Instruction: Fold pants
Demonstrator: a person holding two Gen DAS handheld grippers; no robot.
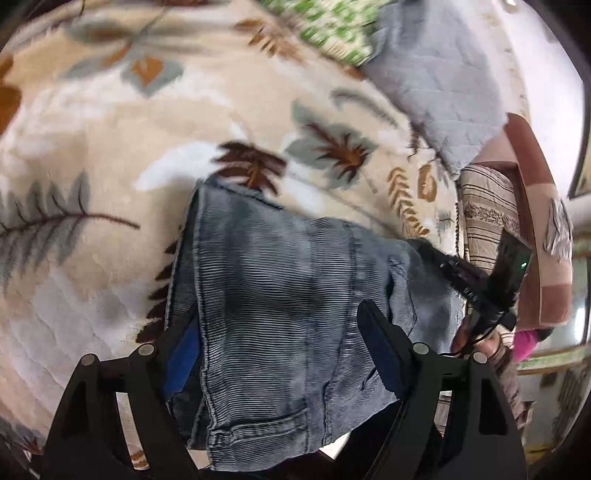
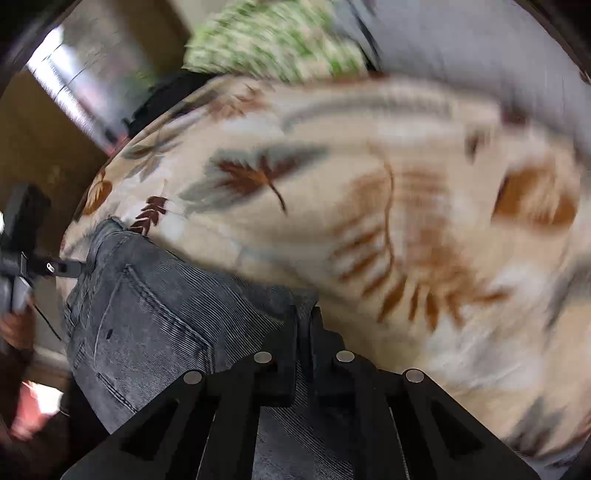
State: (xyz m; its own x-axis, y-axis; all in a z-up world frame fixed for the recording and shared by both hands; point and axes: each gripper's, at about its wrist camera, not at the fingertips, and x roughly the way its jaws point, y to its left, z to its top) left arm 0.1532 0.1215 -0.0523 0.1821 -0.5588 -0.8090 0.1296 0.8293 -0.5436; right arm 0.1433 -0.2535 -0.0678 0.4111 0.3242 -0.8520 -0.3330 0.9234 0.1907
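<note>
We see the pants point(image 1: 280, 295), grey-blue corduroy, lying partly folded on a leaf-patterned blanket point(image 1: 110, 155) that covers the bed; a back pocket faces up in the right wrist view, and the garment reaches toward the near edge of the bed. The left claw point(image 1: 280, 350) stands released, its two fingers point(image 1: 384, 354) spread wide with the pants between and beneath them; we cannot tell whether either finger touches the cloth. The right claw point(image 2: 304, 332) is clenched on a fold of the pants point(image 2: 155, 325), its fingers nearly together with corduroy pinched between them. In the left wrist view we note the right claw point(image 1: 436, 258) at the right edge of the garment. At the far side lie a grey quilted cover point(image 1: 436, 81) and a green-and-white patterned cloth point(image 1: 328, 26), the latter blurred; the right wrist view is blurred overall.
</note>
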